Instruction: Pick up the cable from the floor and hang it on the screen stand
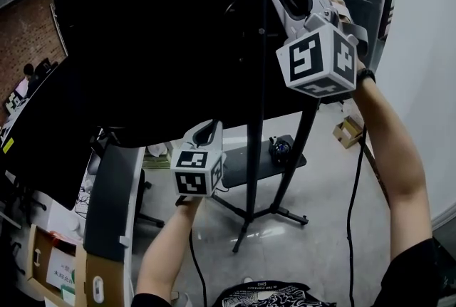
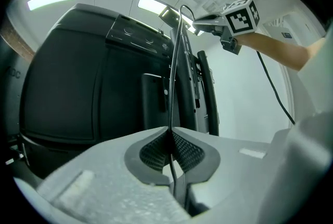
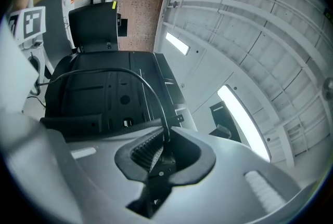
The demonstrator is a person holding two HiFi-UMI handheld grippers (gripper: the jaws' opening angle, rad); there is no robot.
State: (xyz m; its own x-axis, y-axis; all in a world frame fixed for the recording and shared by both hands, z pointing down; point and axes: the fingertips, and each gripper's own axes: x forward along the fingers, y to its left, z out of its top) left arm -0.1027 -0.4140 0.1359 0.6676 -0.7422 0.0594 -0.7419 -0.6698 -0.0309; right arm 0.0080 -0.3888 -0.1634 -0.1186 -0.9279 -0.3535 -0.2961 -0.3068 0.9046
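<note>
One brick wall (image 1: pixel 23 49), grey concrete floor (image 1: pixel 324 188).

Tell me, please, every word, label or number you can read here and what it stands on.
Nothing reads clearly.
White label on the cardboard box: print too small to read.
Print on the black shirt: too blurred to read.
Marker cubes: square patterns only, no letters.

thin black cable (image 3: pixel 112 68) runs up beside the dark screen stand (image 1: pixel 255 156), arching near its top.
</note>
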